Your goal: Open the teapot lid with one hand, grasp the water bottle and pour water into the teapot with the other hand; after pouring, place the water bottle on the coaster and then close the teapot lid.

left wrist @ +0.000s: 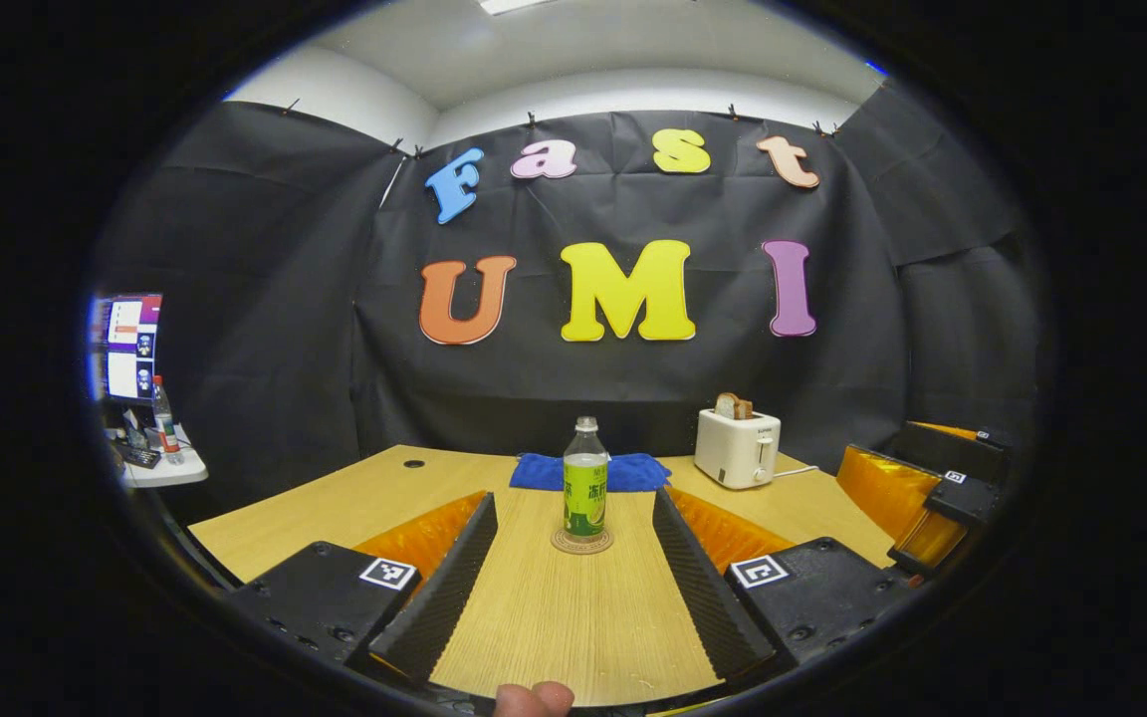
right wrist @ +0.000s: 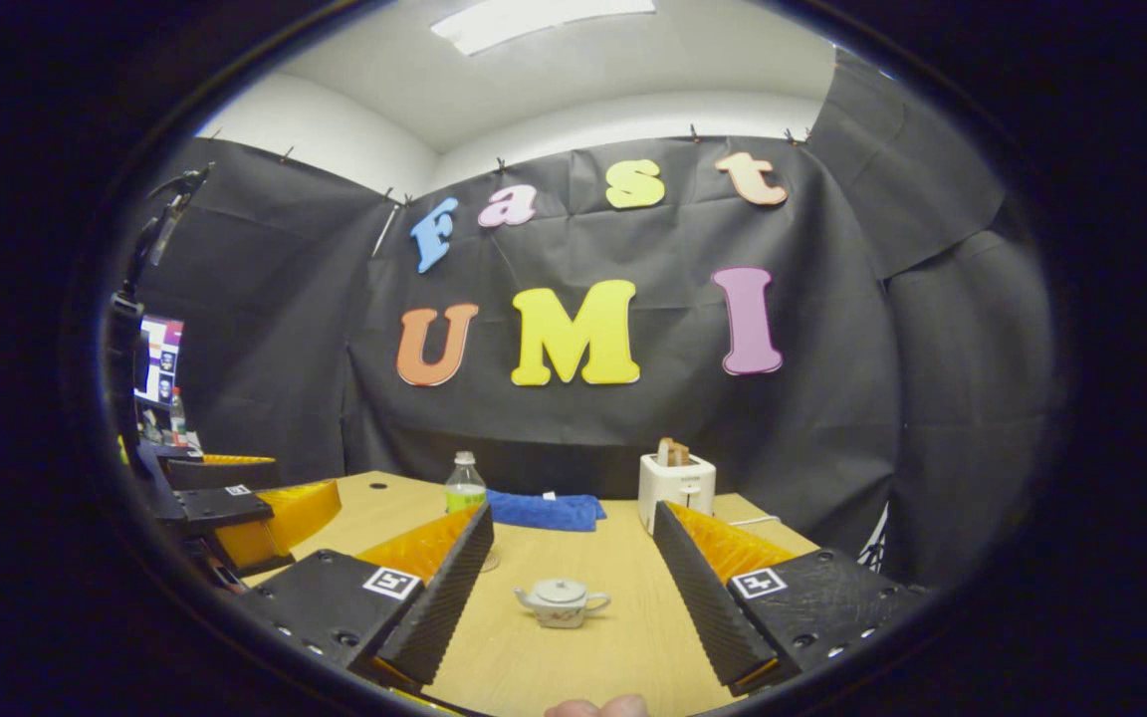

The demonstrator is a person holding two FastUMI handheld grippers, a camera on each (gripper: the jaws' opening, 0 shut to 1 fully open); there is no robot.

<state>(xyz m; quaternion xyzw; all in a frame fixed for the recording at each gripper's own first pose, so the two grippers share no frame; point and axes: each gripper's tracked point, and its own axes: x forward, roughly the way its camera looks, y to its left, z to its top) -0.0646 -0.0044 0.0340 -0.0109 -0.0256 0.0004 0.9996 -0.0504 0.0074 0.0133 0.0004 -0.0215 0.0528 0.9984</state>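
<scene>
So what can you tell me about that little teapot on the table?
The teapot is small and squat, white with a faint pattern low on its body, and looks like ceramic. Its spout points to the picture's left, its loop handle to the right, and its knobbed lid sits closed on top. It stands upright on the wooden table, between the right gripper's spread fingers, which don't touch it.

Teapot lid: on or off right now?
On. In the right gripper view the lid sits on the teapot, between the open right gripper.
</scene>
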